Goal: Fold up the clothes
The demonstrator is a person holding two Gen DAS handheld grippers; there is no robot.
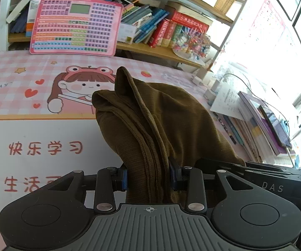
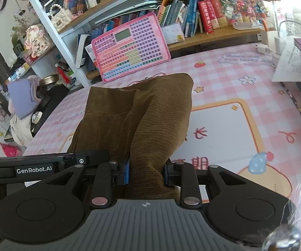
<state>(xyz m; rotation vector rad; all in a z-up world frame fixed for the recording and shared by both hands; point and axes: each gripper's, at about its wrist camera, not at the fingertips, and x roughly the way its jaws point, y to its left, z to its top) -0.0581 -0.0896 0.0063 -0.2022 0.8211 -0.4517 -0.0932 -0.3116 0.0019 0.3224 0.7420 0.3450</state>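
Cloth fills the middle of both views — an olive-brown ribbed garment point(image 1: 150, 113), bunched and gathered. In the left wrist view the left gripper point(image 1: 148, 177) sits at lower centre, its blue pads pressed against a thick wad of the fabric from both sides, jaws only partly apart because of the bulk between them. From there the garment rises toward the centre of the frame in folds and a peaked edge. In the right wrist view the right gripper point(image 2: 147, 172) is likewise clamped on another bunched part of the same garment point(image 2: 142, 113), which spreads up and away to mid-frame over the pink checked table mat point(image 2: 244, 113). A pink keyboard-style toy board point(image 2: 129, 48) leans against the bookshelf point(image 2: 192, 39) in the upper part of that frame. At lower left, the other gripper's black body shows just beside this one.
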